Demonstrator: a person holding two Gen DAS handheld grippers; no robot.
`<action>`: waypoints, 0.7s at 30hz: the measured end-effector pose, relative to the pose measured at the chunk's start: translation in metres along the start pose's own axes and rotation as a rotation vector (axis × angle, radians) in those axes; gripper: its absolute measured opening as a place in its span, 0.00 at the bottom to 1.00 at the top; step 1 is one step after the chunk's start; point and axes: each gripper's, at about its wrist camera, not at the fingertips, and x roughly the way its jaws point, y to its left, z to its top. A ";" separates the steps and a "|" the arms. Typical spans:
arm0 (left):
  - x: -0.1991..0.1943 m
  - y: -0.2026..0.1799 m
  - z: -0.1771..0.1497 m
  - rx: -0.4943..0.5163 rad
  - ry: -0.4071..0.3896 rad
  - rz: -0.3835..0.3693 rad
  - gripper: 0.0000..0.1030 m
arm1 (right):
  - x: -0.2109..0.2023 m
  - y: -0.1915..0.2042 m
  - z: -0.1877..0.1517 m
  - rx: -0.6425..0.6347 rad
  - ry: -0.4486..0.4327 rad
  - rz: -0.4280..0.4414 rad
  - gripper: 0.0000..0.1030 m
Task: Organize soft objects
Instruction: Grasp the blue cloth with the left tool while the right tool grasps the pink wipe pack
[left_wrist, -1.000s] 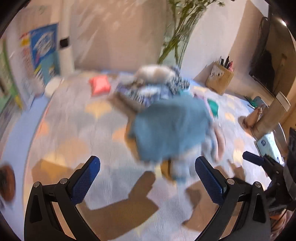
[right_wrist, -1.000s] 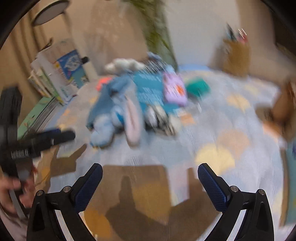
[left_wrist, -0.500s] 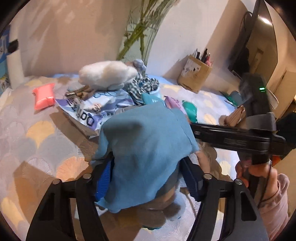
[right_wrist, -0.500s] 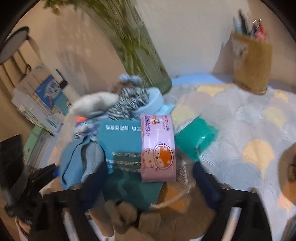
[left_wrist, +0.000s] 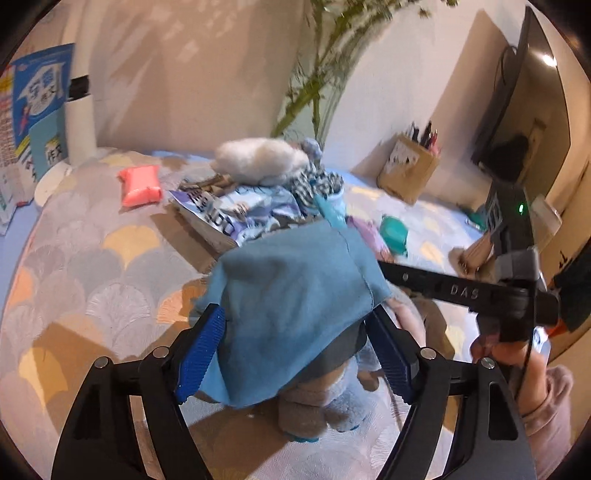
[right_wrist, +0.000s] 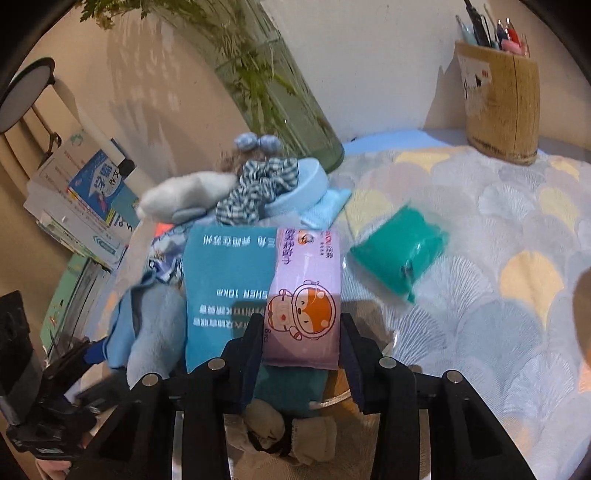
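A blue cloth (left_wrist: 295, 295) is draped over a grey-blue plush toy (left_wrist: 317, 402) on the patterned tablecloth. My left gripper (left_wrist: 295, 317) straddles the cloth. Its blue pads (left_wrist: 201, 350) touch both sides while the jaws are opening slightly. In the right wrist view a pink tissue pack (right_wrist: 303, 295) lies on a teal packet (right_wrist: 225, 288). My right gripper (right_wrist: 302, 332) is closing on the pack's near end, with its pads against both sides. The left wrist view shows the right gripper's black body (left_wrist: 461, 291), held by a hand, just right of the cloth.
Behind the pile lie a white plush (left_wrist: 258, 158), a checked cloth doll (right_wrist: 258, 188) in a pale blue dish, a coral pack (left_wrist: 140, 184) and a green pack (right_wrist: 399, 254). A glass vase (right_wrist: 288, 103), pen holder (right_wrist: 498, 103), stacked books (right_wrist: 85, 206) and a monitor (left_wrist: 517, 110) line the edges.
Both grippers moved in on the pile and closed from wide open. The left now brackets the blue cloth. The right came across and clamped the pink pack.
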 end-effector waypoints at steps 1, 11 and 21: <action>-0.003 0.000 0.001 0.001 -0.018 0.012 0.65 | -0.001 -0.001 0.000 0.006 -0.006 0.006 0.39; -0.020 -0.007 0.008 0.003 -0.106 -0.024 0.06 | -0.005 -0.010 -0.005 0.041 -0.045 0.057 0.38; -0.071 -0.042 0.026 0.089 -0.226 0.056 0.06 | -0.050 0.002 -0.004 0.029 -0.127 0.137 0.37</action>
